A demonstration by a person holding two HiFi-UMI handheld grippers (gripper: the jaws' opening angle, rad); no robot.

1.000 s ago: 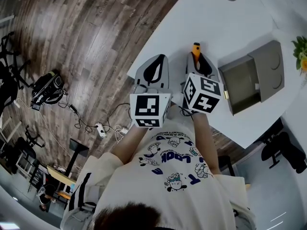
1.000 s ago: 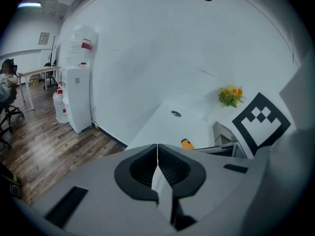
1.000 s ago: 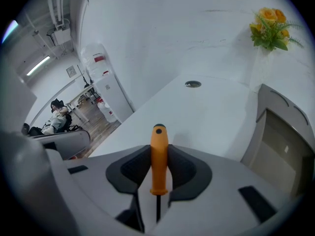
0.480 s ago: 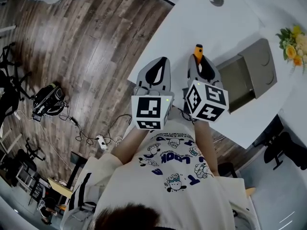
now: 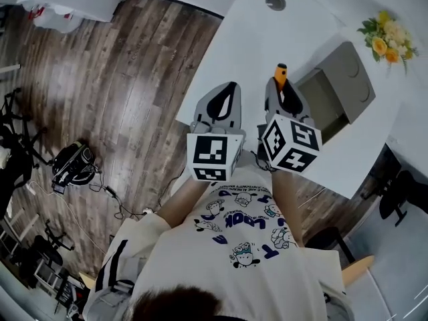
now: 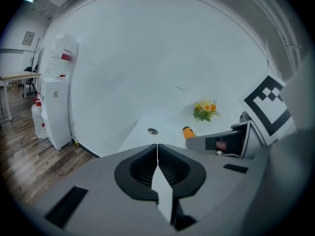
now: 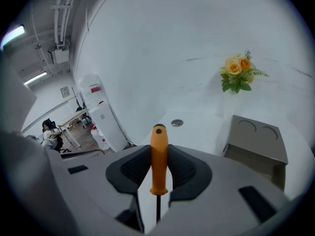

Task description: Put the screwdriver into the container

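Observation:
My right gripper (image 7: 158,173) is shut on the orange handle of a screwdriver (image 7: 158,156); the handle points forward past the jaws and the thin dark shaft runs back toward me. In the head view the screwdriver (image 5: 279,73) sticks out of the right gripper (image 5: 283,97) above the white table (image 5: 267,39). The grey container (image 5: 334,85), an open box with its lid folded back, stands to the right of it; it shows too in the right gripper view as the container (image 7: 256,144). My left gripper (image 6: 157,161) is shut with nothing in it, beside the right one.
A bunch of yellow and orange flowers (image 5: 388,35) stands behind the container. A round grommet (image 5: 274,1) sits in the table top. Beyond the table's left edge lie wooden floor, cables and a black bag (image 5: 73,166). A white cabinet (image 6: 56,100) stands by the wall.
The head view has swung: table, container and flowers have shifted up and left in the picture. Both grippers keep their place side by side, and the screwdriver stays held.

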